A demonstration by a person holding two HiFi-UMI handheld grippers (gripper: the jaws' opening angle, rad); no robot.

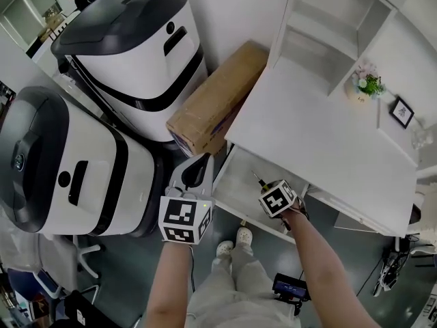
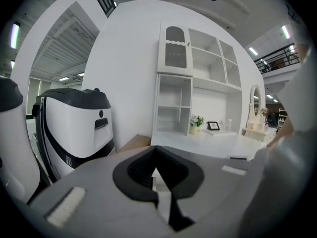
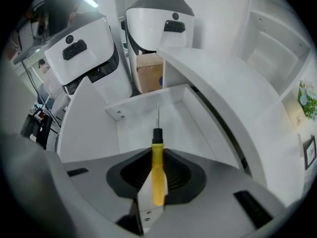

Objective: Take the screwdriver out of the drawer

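Note:
A screwdriver (image 3: 157, 175) with a yellow handle, black collar and thin metal shaft sits upright between the pads of my right gripper (image 3: 157, 155), which is shut on the handle. In the head view this gripper (image 1: 268, 188) hangs over the open white drawer (image 1: 235, 180), and the screwdriver (image 1: 259, 179) tip points toward the desk. Below the shaft lies the bare drawer floor (image 3: 148, 115). My left gripper (image 1: 198, 169) hovers left of the drawer's corner with its jaws together and nothing in them. Its own view shows the left gripper (image 2: 156, 170) pointing across the desk.
The drawer juts from under a white desk (image 1: 321, 128) with a shelf unit (image 1: 334, 26), a small flower pot (image 1: 365, 84) and a picture frame (image 1: 401, 111). A cardboard box (image 1: 218, 98) leans beside the desk. Two large white machines (image 1: 136, 46) (image 1: 61, 162) stand left.

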